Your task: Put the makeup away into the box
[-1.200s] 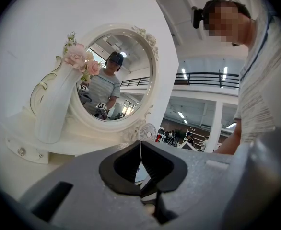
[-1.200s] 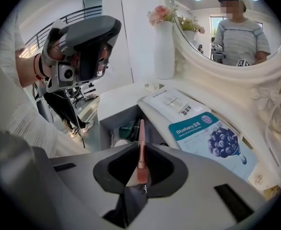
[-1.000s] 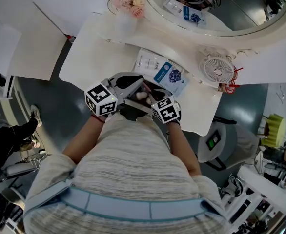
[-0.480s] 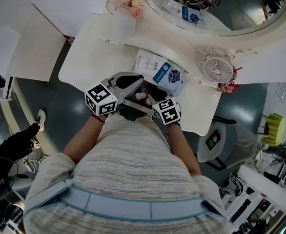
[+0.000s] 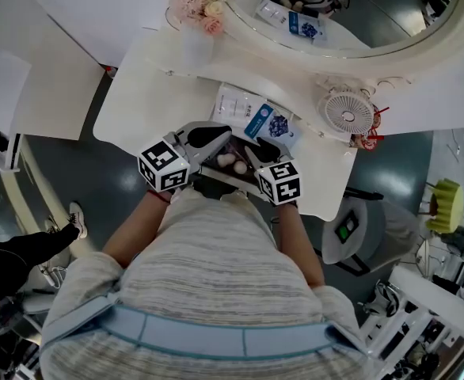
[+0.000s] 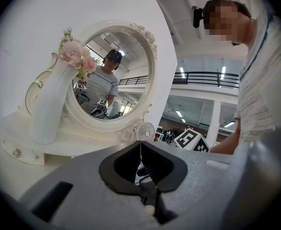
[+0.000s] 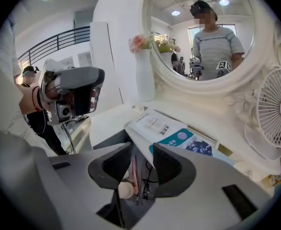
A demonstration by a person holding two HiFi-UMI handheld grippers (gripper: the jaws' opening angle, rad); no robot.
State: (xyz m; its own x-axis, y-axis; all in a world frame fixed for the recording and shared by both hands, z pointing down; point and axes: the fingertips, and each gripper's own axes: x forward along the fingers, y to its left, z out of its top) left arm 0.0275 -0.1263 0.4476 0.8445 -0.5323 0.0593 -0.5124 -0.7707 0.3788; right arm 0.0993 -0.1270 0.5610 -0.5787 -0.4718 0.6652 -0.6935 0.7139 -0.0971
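A dark box stands open at the vanity's front edge. Two beige makeup sponges lie in it, and a pink pencil lies beside one sponge. My right gripper hovers over the box. Its jaws have just been opening and stand apart with nothing between the pads. My left gripper is held level at the box's left side. In the left gripper view its pads meet, and I cannot see anything held between them.
White and blue packets lie on the vanity behind the box. A small white fan stands at the right, a white vase with pink flowers at the back left, and an oval mirror behind. A person's shoe shows on the floor at left.
The right gripper has lifted and drawn back to the right from the box. Both sponges now show more clearly. The left gripper has stayed put. The bystander's foot has shifted.
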